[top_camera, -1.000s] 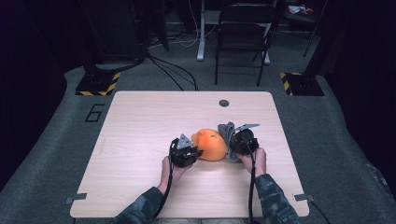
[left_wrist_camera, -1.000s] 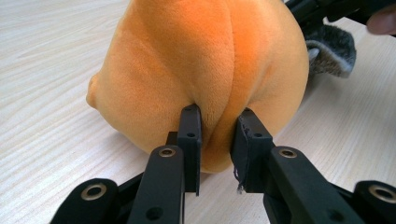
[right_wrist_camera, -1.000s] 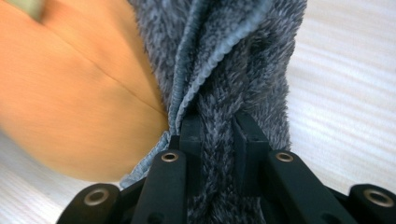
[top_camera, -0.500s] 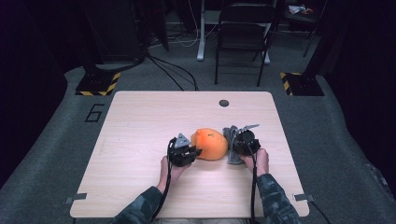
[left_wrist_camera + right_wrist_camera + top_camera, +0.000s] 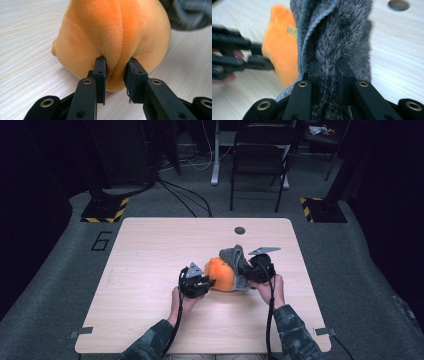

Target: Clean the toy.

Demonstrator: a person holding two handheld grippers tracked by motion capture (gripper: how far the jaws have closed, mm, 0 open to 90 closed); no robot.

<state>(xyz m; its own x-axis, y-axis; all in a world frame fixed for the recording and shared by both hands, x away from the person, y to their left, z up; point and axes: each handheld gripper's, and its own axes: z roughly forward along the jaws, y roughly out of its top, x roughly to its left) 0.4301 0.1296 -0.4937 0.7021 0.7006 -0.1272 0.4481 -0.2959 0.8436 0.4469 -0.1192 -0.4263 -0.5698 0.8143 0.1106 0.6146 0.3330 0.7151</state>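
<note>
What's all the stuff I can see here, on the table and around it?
Plush toy: one, orange, middle of the table, pinched at one end by the left gripper.
Knitted fabric: one piece, grey, fuzzy, draped over the toy's right side, clamped by the right gripper.
Table: one, light wood, with a round hole near its far edge.
Chair: one, dark, folding, on the floor beyond the table.
Striped bases: two, black and yellow, at the table's far corners.
Number 6: one, dark, on the floor left of the table.
Left gripper: one, black.
Right gripper: one, black.
Sleeves: two, camouflage, at the near edge.
</note>
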